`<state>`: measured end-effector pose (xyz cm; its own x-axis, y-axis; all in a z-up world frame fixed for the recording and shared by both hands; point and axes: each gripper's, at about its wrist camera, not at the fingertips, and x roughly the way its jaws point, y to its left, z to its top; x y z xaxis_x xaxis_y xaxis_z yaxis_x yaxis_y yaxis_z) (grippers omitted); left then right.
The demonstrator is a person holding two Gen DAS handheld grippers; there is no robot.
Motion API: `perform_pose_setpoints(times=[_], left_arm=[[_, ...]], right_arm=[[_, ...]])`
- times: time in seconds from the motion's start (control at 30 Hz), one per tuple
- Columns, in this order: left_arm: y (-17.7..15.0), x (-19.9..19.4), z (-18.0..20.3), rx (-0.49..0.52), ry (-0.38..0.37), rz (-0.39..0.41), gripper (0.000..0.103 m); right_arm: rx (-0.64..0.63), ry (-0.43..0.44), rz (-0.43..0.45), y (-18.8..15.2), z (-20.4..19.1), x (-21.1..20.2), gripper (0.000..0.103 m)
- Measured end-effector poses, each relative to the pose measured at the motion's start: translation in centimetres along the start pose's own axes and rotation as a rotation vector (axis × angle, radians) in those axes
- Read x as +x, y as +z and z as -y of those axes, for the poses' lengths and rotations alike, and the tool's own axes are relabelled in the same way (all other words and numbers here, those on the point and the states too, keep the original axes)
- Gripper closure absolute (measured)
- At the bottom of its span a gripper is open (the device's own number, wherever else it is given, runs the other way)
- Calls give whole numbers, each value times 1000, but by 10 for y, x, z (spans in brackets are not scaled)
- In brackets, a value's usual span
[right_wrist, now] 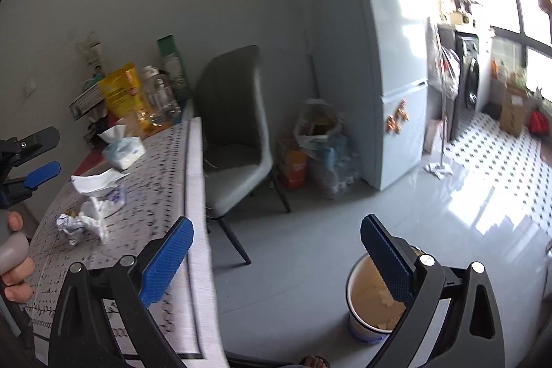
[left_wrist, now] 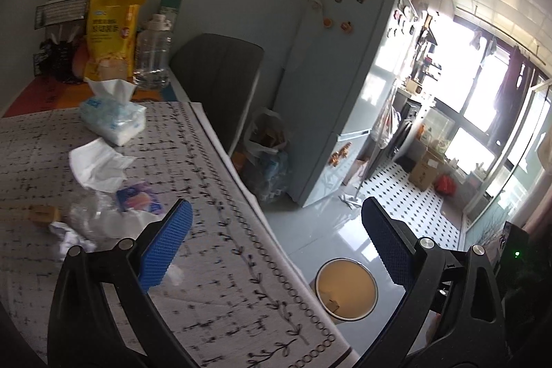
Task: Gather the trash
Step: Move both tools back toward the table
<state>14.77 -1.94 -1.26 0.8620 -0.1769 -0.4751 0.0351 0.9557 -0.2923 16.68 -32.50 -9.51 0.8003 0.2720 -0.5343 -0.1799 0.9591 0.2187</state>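
Trash lies in a heap on the patterned tablecloth (left_wrist: 214, 264): a white tissue (left_wrist: 96, 164), a clear plastic wrapper (left_wrist: 93, 216), a purple and orange packet (left_wrist: 138, 199) and crumpled paper (left_wrist: 69, 238). The right wrist view shows the same crumpled paper (right_wrist: 74, 226) and tissue (right_wrist: 93, 183). A round bin (left_wrist: 345, 288) with pale scraps inside stands on the floor beside the table. My left gripper (left_wrist: 276, 244) is open and empty, to the right of the heap. My right gripper (right_wrist: 276, 250) is open and empty, with the bin (right_wrist: 372, 299) under its right finger.
A tissue pack (left_wrist: 114, 119), a yellow bag (left_wrist: 110, 37) and a clear bottle (left_wrist: 151, 54) stand at the table's far end. A grey chair (right_wrist: 238, 133), bags on the floor (right_wrist: 321, 147) and a fridge (right_wrist: 390, 57) lie beyond. A hand (right_wrist: 13, 257) holds the left gripper's handle.
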Motion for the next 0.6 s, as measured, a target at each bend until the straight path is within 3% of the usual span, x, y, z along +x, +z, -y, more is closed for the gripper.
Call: perform_pose_setpoints(times=[0.6], left_arm=[[-26,-74,-85,-78,205,81,6]], right_arm=[[-106,178,-10,-10,-108,1,8]])
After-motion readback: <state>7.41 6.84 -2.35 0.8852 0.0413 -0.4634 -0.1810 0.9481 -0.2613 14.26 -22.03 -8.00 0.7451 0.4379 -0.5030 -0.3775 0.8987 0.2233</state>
